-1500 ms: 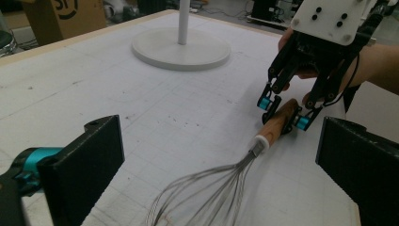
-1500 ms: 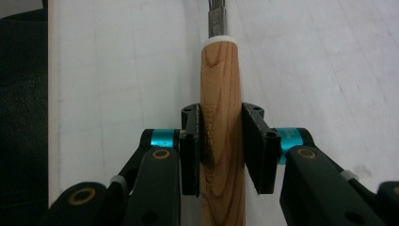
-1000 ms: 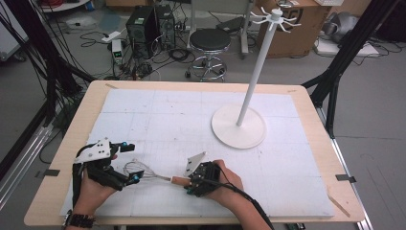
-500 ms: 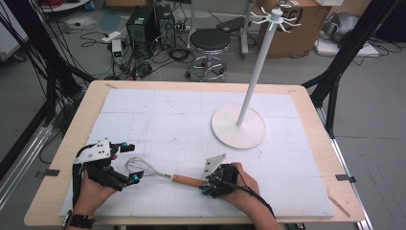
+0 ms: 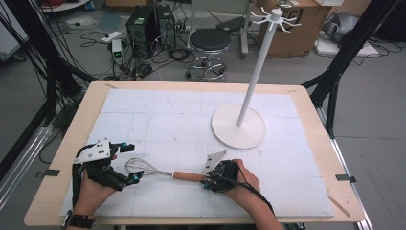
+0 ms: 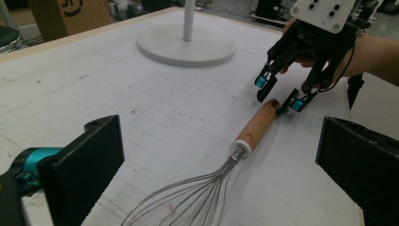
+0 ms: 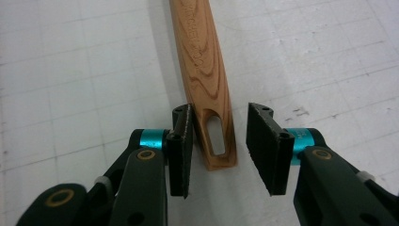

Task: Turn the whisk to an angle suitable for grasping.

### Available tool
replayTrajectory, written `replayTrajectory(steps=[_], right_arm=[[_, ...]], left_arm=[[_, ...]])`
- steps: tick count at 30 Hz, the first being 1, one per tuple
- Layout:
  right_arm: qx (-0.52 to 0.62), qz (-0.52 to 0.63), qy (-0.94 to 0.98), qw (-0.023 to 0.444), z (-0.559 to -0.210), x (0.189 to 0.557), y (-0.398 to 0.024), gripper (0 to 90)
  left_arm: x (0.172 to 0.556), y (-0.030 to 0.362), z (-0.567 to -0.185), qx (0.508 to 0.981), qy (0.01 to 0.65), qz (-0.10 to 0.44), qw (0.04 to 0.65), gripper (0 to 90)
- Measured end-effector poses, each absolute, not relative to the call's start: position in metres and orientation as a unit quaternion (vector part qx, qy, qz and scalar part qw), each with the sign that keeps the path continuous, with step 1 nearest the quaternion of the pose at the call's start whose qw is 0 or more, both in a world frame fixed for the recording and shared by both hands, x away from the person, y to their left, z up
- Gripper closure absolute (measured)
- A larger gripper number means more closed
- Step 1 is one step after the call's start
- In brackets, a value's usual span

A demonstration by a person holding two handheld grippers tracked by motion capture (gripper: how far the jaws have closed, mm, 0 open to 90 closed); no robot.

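Observation:
A wire whisk with a wooden handle [image 5: 189,176] lies flat near the table's front edge. My right gripper [image 5: 207,178] straddles the handle's slotted end [image 7: 202,61]. Its jaws have just been closing; one pad touches the wood, the other stands a small gap off. The left gripper view shows the same gripper [image 6: 278,94] at the tip of the handle [image 6: 256,126]. My left gripper [image 5: 130,163] rests wide open, its jaws on either side of the whisk's wire head [image 6: 188,197] without touching it.
A white hook stand with a round base [image 5: 238,127] and a tall pole [image 5: 256,72] rises at the back right of the white mat; its base [image 6: 186,44] lies beyond the whisk. A stool, a cardboard box and cables sit on the floor behind the table.
My right gripper slid to the right along the handle to its end, and its jaws narrowed. The whisk and my left gripper stayed where they were.

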State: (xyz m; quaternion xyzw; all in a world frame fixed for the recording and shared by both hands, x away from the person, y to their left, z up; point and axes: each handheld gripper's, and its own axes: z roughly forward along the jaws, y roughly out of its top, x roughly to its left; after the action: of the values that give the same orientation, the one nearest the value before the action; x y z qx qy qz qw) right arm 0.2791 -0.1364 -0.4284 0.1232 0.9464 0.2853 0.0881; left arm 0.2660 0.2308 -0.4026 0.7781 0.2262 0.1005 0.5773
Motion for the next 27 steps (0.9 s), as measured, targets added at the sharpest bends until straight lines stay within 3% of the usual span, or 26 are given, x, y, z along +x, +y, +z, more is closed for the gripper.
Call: replayTrajectory(steps=[15,27], right_arm=[[0.166,0.296,0.934,0.114,-0.431,0.300,-0.142,57.4],[0.165,0.257,0.938,0.164,-0.428,0.317,-0.134,54.6]], left_arm=[[0.267,0.231,-0.404,0.779,0.227,0.100,0.576,2.0],[0.267,0.231,-0.404,0.778,0.228,0.100,0.577,2.0]])
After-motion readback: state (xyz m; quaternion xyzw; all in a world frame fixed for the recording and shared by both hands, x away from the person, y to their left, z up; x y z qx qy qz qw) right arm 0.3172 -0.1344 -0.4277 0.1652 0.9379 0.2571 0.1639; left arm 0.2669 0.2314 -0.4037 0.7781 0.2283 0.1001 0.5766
